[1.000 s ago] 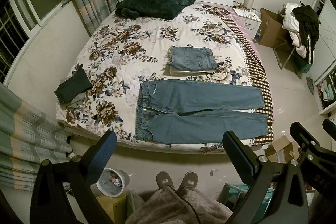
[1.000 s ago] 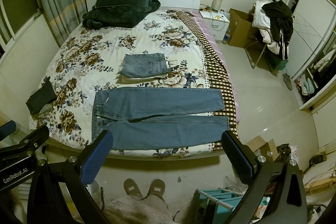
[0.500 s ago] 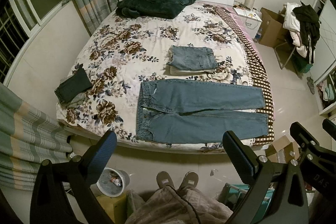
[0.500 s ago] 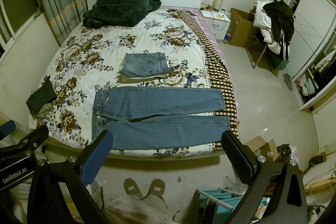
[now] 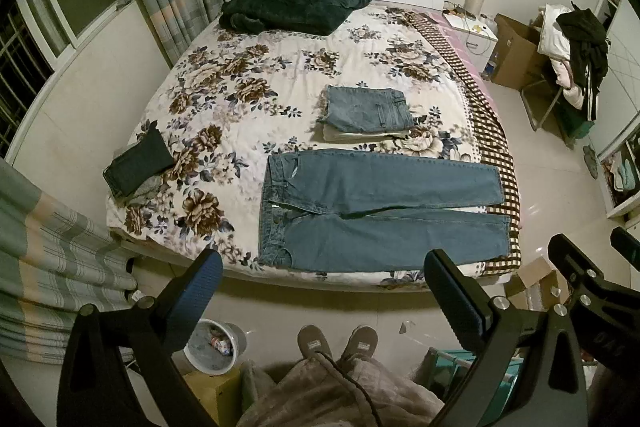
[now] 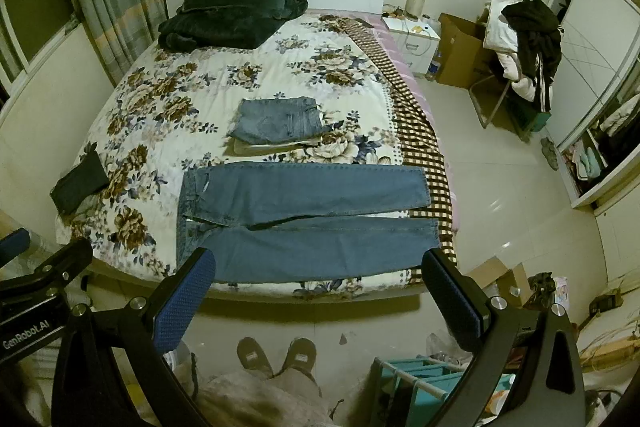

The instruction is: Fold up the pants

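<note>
Left wrist view: our left claw (image 5: 322, 285) gapes wide, holding nothing, above the floor. Jeans (image 5: 376, 215) lie flat along the bed's (image 5: 224, 99) near edge. Right claw (image 6: 318, 285) likewise spread, empty, off the jeans (image 6: 304, 223).

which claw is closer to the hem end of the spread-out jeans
Right. The right claw hangs off the bed's near edge toward the spread-out jeans' hems; the left claw hangs toward the waistband. Both open, touching nothing.
</note>
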The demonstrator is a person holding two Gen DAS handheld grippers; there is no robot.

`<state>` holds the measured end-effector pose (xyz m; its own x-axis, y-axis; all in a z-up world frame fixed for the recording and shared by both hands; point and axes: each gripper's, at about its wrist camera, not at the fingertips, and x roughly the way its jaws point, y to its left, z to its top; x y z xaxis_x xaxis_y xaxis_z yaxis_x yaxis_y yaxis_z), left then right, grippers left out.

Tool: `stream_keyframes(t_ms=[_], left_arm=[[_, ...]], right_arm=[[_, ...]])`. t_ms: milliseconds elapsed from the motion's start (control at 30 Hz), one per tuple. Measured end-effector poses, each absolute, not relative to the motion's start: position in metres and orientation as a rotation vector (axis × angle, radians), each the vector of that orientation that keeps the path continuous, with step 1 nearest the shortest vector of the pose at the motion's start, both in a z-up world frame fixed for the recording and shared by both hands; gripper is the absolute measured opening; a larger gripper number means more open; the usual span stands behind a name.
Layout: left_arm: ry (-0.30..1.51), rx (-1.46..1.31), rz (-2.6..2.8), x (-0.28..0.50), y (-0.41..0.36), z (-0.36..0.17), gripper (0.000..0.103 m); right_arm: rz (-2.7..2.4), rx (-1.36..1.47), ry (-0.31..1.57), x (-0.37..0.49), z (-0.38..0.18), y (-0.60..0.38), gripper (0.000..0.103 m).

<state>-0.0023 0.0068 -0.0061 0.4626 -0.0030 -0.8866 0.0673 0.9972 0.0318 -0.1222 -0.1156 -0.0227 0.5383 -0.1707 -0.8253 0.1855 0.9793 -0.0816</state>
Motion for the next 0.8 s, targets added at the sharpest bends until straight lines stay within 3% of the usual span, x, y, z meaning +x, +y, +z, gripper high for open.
stream_keyframes(t_ms=[567, 800], left_arm=[[1.051, 0.069, -0.015, -0.003, -0.006, -0.031, 0.103], [1.068, 0.008, 0.064, 0.062, 0.009, -0.075, 0.103]], right_arm=[[-0.256, 0.056, 0.998, -0.130, -0.063, -0.090, 0.103], [-0.444, 0.105, 0.994, -0.086, -0.107, -0.120, 0.103]])
